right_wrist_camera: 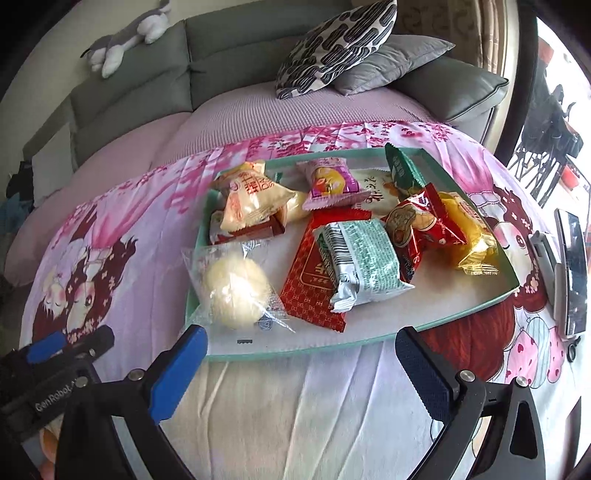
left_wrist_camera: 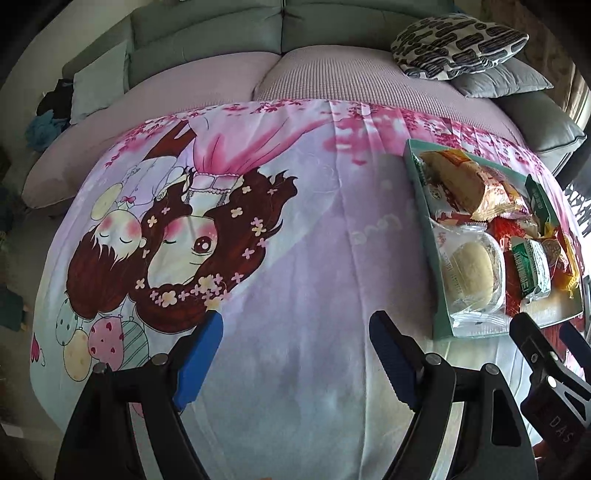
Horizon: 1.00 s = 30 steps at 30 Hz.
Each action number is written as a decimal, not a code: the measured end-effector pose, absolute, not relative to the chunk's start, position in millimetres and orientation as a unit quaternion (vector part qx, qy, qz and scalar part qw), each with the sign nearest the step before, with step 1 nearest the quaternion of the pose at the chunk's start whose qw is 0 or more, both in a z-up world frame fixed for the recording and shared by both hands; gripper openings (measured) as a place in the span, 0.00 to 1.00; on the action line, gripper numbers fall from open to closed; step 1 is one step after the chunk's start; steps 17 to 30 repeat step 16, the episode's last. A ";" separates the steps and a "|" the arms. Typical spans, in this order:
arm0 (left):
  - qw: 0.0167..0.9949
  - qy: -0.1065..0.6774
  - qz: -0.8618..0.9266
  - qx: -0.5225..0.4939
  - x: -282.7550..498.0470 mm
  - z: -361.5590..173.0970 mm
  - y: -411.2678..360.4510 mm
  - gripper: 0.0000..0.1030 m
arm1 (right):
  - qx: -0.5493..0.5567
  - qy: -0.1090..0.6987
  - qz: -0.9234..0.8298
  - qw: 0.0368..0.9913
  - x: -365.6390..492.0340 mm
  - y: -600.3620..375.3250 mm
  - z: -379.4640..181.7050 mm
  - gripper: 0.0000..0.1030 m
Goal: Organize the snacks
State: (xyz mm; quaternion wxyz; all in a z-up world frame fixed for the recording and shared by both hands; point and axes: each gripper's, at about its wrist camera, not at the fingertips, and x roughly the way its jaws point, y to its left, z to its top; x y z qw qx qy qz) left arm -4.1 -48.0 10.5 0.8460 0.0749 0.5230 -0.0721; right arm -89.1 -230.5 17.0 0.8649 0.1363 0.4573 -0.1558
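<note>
A shallow mint-green tray (right_wrist_camera: pixel 369 343) (left_wrist_camera: pixel 441 325) holds several wrapped snacks. Among them are a pale bun in clear wrap (right_wrist_camera: pixel 236 291) (left_wrist_camera: pixel 469 273), a green-and-white packet (right_wrist_camera: pixel 362 262) (left_wrist_camera: pixel 532 269), a flat red packet (right_wrist_camera: pixel 314 280), a red peanut bag (right_wrist_camera: pixel 421 225), a yellow packet (right_wrist_camera: pixel 472 236) and an orange-white cake packet (right_wrist_camera: pixel 251 199) (left_wrist_camera: pixel 465 184). My right gripper (right_wrist_camera: pixel 301 354) stands open just in front of the tray's near rim, empty. My left gripper (left_wrist_camera: pixel 295 339) is open over bare cloth, left of the tray, holding nothing. The right gripper's fingers (left_wrist_camera: pixel 532 339) show at the lower right in the left wrist view.
The tray rests on a table draped in a pink cartoon-print cloth (left_wrist_camera: pixel 295 240). Behind it is a grey-green sofa (left_wrist_camera: pixel 221 33) with a patterned cushion (right_wrist_camera: pixel 332 44), a grey cushion (right_wrist_camera: pixel 391 62) and a plush toy (right_wrist_camera: pixel 125 40). A phone on a stand (right_wrist_camera: pixel 570 269) sits at the right edge.
</note>
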 end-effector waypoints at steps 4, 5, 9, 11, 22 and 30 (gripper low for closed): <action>0.844 0.527 -0.073 0.076 -3.6 9.1 -49.7 0.80 | 0.134 0.457 -0.154 0.866 -87.9 -229.9 17.5 1.00; 0.844 0.527 -0.074 0.076 -3.4 9.0 -49.9 0.80 | 0.134 0.458 -0.154 0.865 -87.8 -230.3 16.9 1.00; 0.840 0.533 -0.073 0.074 -1.6 6.5 -50.1 0.80 | 0.134 0.460 -0.154 0.864 -87.0 -231.1 15.8 1.00; 0.840 0.533 -0.074 0.074 -2.2 6.2 -50.8 0.80 | 0.136 0.460 -0.154 0.864 -86.2 -232.2 14.6 1.00; 0.843 0.525 -0.081 0.079 -3.4 8.3 -54.8 0.80 | 0.141 0.457 -0.151 0.865 -85.4 -234.4 13.9 1.00; 0.843 0.525 -0.081 0.079 -3.4 8.3 -54.8 0.80 | 0.141 0.457 -0.151 0.865 -85.4 -234.4 13.9 1.00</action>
